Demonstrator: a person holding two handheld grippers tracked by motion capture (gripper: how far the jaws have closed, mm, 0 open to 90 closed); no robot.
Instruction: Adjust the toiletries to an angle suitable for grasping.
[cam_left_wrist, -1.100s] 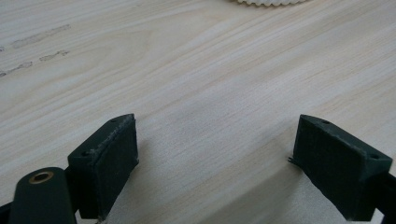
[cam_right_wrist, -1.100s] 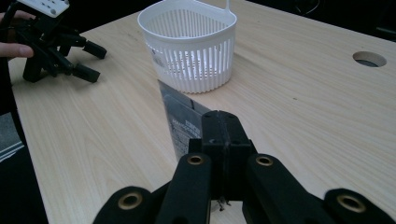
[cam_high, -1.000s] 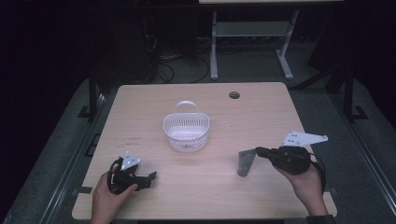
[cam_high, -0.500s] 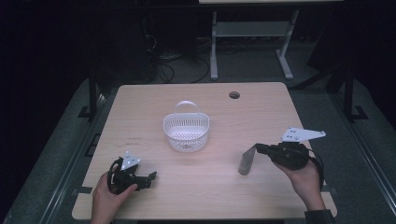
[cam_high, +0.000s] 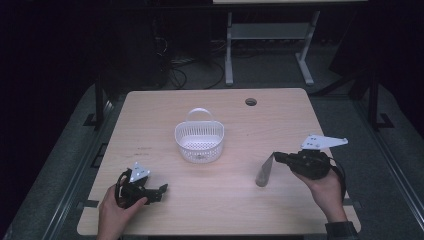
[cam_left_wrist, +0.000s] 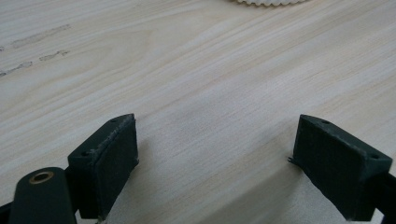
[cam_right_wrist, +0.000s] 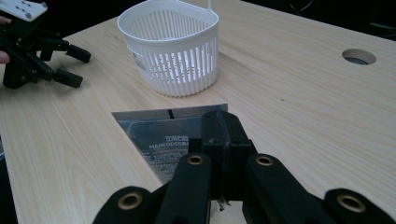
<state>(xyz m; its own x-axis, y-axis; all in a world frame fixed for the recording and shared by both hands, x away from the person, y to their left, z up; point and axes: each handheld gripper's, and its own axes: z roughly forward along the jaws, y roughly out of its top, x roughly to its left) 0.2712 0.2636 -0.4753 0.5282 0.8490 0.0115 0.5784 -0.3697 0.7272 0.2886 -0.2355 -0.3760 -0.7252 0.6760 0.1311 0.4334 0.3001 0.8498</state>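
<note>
A flat silvery packet (cam_high: 264, 170) with dark print (cam_right_wrist: 163, 135) hangs from my right gripper (cam_high: 276, 158), its lower end at or just above the wooden table (cam_high: 220, 210). The jaws of the right gripper (cam_right_wrist: 224, 123) are shut on the packet's top edge. A white slatted basket (cam_high: 199, 142) with a thin handle stands mid-table, empty as far as I can see; in the right gripper view the basket (cam_right_wrist: 170, 51) lies beyond the packet. My left gripper (cam_high: 161, 192) rests on the table near the front left, open, with bare wood between its jaws (cam_left_wrist: 217, 154).
A round cable hole (cam_high: 251, 102) sits in the table's far right part. The left gripper (cam_right_wrist: 74, 66) lies left of the basket in the right gripper view. Beyond the table stand a metal frame (cam_high: 270, 35) and loose cables on the dark floor.
The right gripper has shifted slightly, and the packet it holds now hangs a little more slanted. The left gripper has stayed where it was.
</note>
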